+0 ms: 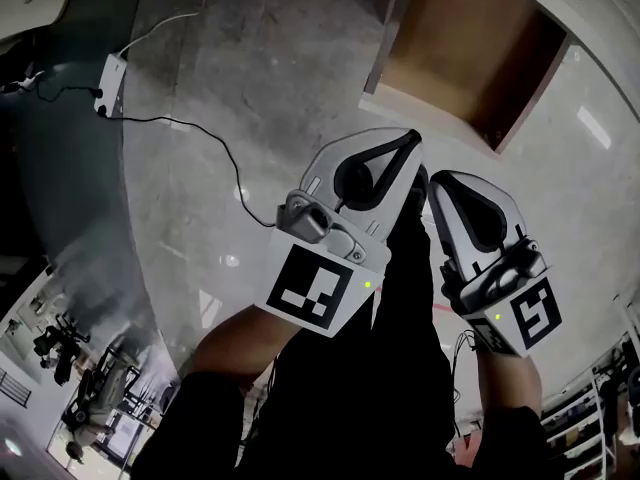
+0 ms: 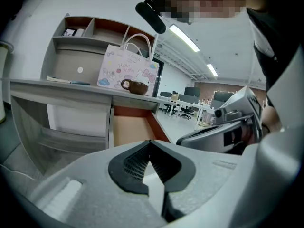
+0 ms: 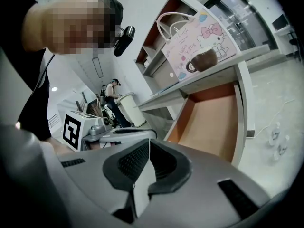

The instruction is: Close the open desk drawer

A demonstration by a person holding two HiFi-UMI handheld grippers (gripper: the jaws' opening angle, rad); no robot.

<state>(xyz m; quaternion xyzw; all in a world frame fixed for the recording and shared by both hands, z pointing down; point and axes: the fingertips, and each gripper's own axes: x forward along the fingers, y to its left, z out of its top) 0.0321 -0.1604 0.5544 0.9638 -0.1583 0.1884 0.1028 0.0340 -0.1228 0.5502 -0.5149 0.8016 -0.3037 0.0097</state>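
Observation:
The desk drawer (image 1: pixel 465 53) stands pulled out at the top right of the head view, its orange-brown inside bare. It also shows under the grey desktop (image 2: pixel 61 87) as an open drawer (image 2: pixel 130 129) and in the right gripper view as the same drawer (image 3: pixel 213 122). My left gripper (image 1: pixel 412 140) and right gripper (image 1: pixel 437 183) are held side by side close to my body, well short of the drawer. Both are shut with nothing between the jaws, as the left gripper (image 2: pixel 151 142) and right gripper (image 3: pixel 148 141) show in their own views.
A pink-printed gift bag (image 2: pixel 127 70) and a brown mug (image 2: pixel 135 86) stand on the desktop, with shelves behind. A white power strip (image 1: pixel 110 78) and its black cable (image 1: pixel 215 138) lie on the grey floor at left. Office chairs (image 2: pixel 185 109) stand farther back.

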